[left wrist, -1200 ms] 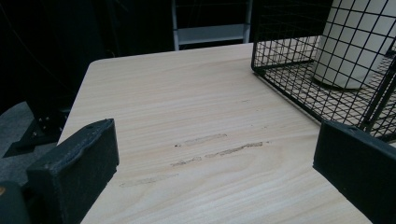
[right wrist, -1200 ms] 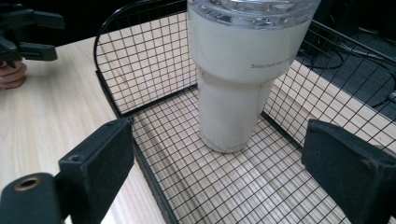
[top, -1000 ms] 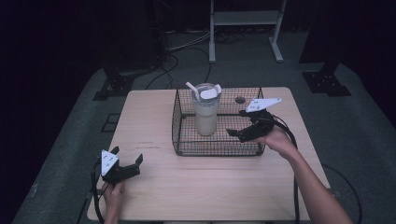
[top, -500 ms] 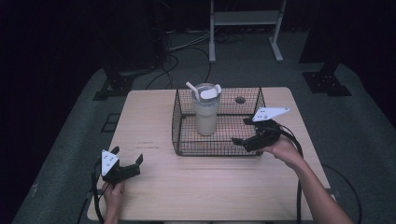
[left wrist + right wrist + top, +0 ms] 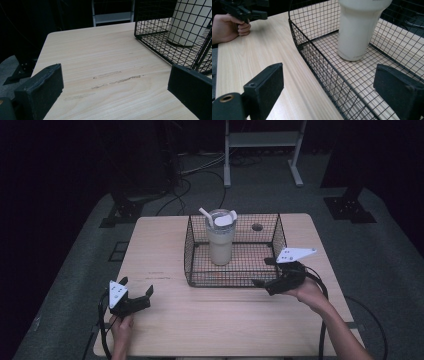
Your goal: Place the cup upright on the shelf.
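One wooden table fills centre frame; wire basket sits mid-table, pale tumbler upright inside. Your right gripper, jaws wide and empty, lower right beside basket; left gripper, likewise spread, lower left.

high view looks forward and down over the whole table. left gripper view sits low by the tabletop, facing the wire basket. right gripper view looks close along the basket's front wall; all share basket and tumbler.
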